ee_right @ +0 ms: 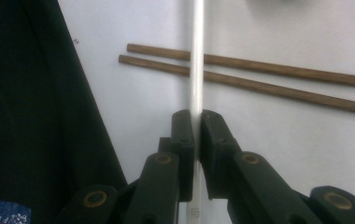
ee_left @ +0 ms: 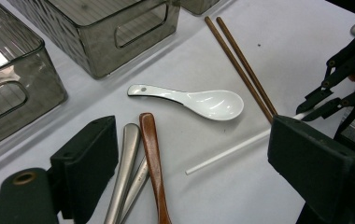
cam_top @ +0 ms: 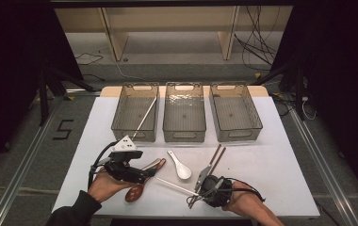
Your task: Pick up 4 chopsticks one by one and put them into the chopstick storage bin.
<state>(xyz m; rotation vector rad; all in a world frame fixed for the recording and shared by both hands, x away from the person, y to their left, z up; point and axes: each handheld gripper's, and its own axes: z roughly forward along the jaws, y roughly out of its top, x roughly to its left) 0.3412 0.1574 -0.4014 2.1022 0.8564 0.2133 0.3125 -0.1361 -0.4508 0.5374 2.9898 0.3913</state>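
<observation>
My right gripper is shut on a white chopstick, which runs straight up between its pads. In the high view that white chopstick lies low over the table's front, pointing left from the right gripper. A pair of brown chopsticks lies just beyond it. My left gripper stands open, its jaws wide apart over two metal handles and a wooden spoon handle, touching none. A white ceramic spoon lies ahead of it.
Three grey see-through bins stand in a row at the back: left, middle and right. Another white chopstick leans in the left bin. The white table's front edge is close to both hands.
</observation>
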